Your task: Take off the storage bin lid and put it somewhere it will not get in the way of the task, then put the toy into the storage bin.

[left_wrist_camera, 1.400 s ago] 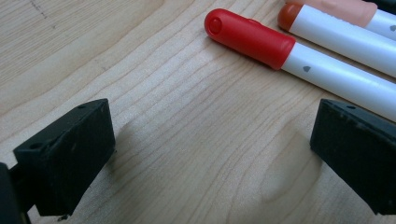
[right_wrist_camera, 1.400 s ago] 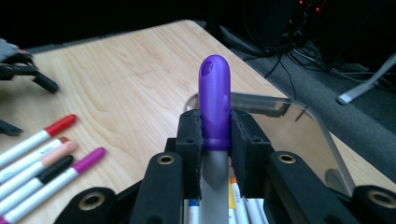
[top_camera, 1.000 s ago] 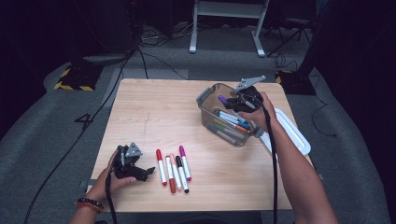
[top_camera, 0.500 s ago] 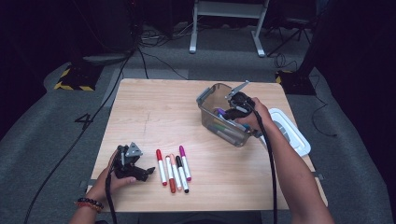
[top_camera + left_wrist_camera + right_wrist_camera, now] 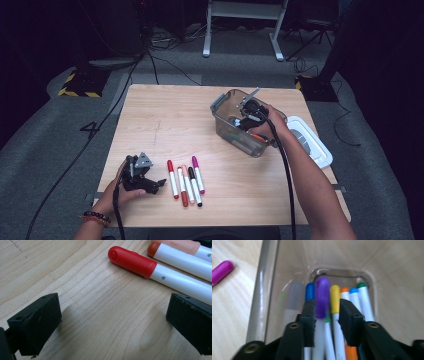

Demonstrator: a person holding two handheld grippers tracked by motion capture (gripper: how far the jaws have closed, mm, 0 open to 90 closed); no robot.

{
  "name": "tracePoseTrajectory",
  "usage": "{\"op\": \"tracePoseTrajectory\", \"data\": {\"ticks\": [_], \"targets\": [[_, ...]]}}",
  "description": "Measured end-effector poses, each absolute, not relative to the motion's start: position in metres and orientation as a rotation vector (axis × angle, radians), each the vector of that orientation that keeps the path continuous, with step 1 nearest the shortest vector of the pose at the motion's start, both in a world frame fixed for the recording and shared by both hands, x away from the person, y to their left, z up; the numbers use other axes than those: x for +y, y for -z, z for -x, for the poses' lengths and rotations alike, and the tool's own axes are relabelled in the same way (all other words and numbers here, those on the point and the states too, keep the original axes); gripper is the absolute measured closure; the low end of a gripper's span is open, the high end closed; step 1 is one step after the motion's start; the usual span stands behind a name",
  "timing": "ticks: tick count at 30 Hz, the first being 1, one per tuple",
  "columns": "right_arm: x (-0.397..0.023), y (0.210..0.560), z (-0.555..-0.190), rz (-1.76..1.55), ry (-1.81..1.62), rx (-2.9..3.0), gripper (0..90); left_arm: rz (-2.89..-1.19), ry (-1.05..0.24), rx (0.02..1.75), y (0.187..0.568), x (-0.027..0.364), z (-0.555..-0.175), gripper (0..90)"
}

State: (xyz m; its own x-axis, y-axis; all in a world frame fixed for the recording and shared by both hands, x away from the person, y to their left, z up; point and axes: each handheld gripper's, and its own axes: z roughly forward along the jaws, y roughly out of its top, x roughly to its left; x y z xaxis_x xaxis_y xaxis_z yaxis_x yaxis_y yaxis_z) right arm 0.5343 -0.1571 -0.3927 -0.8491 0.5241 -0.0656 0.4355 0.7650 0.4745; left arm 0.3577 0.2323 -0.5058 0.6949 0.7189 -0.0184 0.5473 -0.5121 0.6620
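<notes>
A clear plastic bin stands at the table's right and holds several markers. My right gripper dips into it from above. Its jaws have just been opening; in the right gripper view a blurred purple-capped marker lies between them, and the right gripper no longer presses on it. Yellow, blue and green caps lie on the bin floor. My left gripper rests open on the wood at the front left, beside a row of markers. The left gripper holds nothing; the red marker lies just beyond it.
A white lid lies right of the bin near the table's right edge. A magenta marker lies on the wood outside the bin wall. Cables trail from both grippers toward the front edge. Dark floor and a stand surround the table.
My right gripper has sunk into the bin with the purple marker and its jaws have parted. The left hand and the row of markers have not moved.
</notes>
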Motion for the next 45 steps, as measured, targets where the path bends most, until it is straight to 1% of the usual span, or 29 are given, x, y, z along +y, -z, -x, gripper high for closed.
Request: {"op": "tracePoseTrajectory", "data": {"ticks": [5,6,10,15,20,26,32,35,39,45], "targets": [[-0.165,0.387,-0.534,-0.790,-0.745,2.693,53.3,-2.250,-0.341,0.963,0.506,0.232,-0.358,0.2],[-0.167,0.384,-0.532,-0.791,-0.784,2.673,53.1,-2.250,-0.341,0.963,0.506,0.232,-0.358,0.2],[-0.177,0.373,-0.525,-0.816,-0.909,2.586,47.1,-2.249,-0.341,0.963,0.506,0.232,-0.358,0.2],[-0.183,0.357,-0.507,-0.774,-1.045,2.499,39.0,-2.250,-0.341,0.963,0.506,0.232,-0.358,0.2],[-0.187,0.345,-0.483,-0.728,-1.154,2.437,34.4,-2.250,-0.340,0.962,0.506,0.232,-0.358,0.2],[-0.188,0.339,-0.452,-0.651,-1.228,2.405,33.6,-2.244,-0.348,0.974,0.506,0.232,-0.357,0.4],[-0.183,0.344,-0.417,-0.584,-1.293,2.378,32.8,-2.242,-0.352,0.980,0.506,0.232,-0.356,0.5],[-0.177,0.353,-0.401,-0.547,-1.316,2.378,32.0,-2.240,-0.352,0.983,0.506,0.232,-0.356,0.5],[-0.167,0.366,-0.388,-0.523,-1.334,2.398,32.0,-2.240,-0.351,0.983,0.506,0.232,-0.356,0.4],[-0.147,0.388,-0.383,-0.497,-1.315,2.447,31.4,-2.241,-0.351,0.981,0.506,0.232,-0.356,0.4]]}}
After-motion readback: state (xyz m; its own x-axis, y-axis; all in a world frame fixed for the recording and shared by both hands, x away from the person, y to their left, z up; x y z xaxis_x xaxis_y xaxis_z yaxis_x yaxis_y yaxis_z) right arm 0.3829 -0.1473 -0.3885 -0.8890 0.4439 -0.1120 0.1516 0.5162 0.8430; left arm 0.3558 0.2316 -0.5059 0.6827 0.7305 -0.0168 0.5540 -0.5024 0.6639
